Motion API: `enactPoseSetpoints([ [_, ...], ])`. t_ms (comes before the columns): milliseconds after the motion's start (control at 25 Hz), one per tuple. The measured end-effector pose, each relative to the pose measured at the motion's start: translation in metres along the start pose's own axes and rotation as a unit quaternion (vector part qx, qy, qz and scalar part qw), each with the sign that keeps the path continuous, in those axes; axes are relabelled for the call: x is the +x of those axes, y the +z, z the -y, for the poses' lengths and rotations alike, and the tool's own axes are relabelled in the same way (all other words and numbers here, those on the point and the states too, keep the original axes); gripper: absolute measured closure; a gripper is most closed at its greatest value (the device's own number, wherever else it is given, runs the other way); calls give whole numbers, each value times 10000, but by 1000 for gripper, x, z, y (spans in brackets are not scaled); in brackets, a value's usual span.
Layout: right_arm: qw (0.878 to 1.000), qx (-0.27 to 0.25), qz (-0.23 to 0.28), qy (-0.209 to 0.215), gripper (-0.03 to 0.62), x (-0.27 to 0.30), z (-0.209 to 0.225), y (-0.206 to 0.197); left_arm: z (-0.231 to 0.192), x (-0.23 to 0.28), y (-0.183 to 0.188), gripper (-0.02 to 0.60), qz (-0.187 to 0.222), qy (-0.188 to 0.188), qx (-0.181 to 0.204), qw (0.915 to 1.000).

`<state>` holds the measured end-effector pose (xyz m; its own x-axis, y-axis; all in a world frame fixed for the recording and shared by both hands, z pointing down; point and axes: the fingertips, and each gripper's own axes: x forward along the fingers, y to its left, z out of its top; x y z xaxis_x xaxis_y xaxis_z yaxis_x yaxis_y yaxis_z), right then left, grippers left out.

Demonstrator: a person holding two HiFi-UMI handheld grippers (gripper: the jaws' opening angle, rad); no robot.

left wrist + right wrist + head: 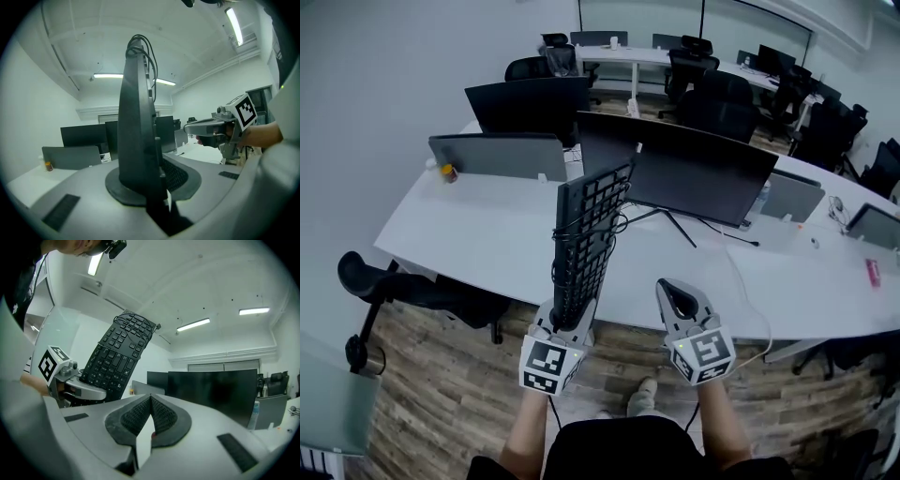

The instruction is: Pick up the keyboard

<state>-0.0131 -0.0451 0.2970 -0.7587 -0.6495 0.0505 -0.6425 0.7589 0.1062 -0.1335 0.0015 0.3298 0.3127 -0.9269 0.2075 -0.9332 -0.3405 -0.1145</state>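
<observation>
One keyboard upright in left tongs; right tongs closed

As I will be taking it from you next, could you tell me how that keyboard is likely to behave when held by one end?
The keyboard stands out straight from the left hand-held gripper, so it is probably stiff. Gripped at one end only, it may lever or twist if swung quickly. Its looped cable could slip loose and snag.
</observation>
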Motion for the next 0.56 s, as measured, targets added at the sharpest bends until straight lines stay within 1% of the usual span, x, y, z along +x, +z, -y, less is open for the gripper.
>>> enactPoseSetpoints([
  [160,10000,-87,28,-34,588,-16,-20,5,7,-23,-1,497,61,-46,84,9999],
  [400,9996,-260,-10,-62,588,-38,-47,10,21,-50,1,497,209,-164,47,9996],
  [560,9996,-272,3,-69,588,-51,-58,13,27,-65,-1,497,214,-167,67,9996],
])
